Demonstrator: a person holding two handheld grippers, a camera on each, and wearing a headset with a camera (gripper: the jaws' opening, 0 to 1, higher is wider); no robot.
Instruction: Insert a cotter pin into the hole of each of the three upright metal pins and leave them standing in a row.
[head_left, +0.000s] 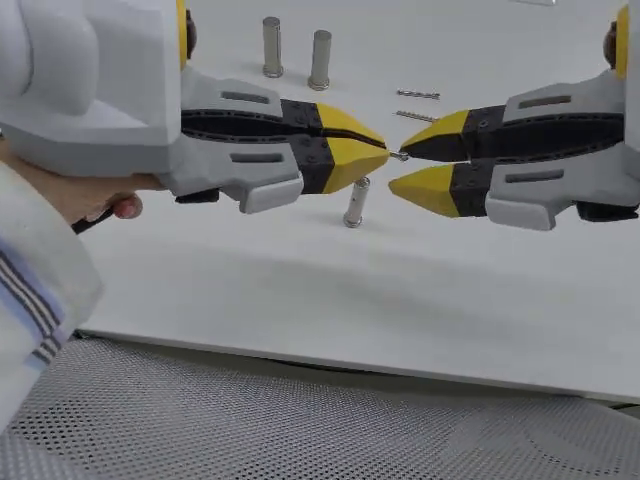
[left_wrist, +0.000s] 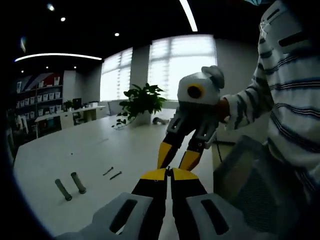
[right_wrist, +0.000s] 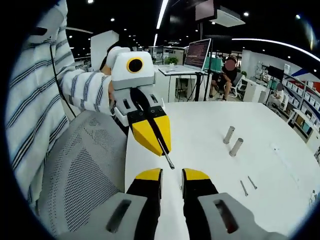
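Note:
My left gripper is shut on a thin cotter pin that pokes out of its yellow tips; the same pin shows in the right gripper view. Facing it tip to tip, my right gripper is open, its jaws spread above and below the pin's end. Under the tips a metal pin stands on the white table, appearing to lean. Two more metal pins stand upright side by side at the back. Two loose cotter pins lie to their right.
The white table ends at a front edge near me, with a grey mesh chair back below it. A person's striped sleeve is at the left. Office desks, a potted plant and a seated person lie beyond.

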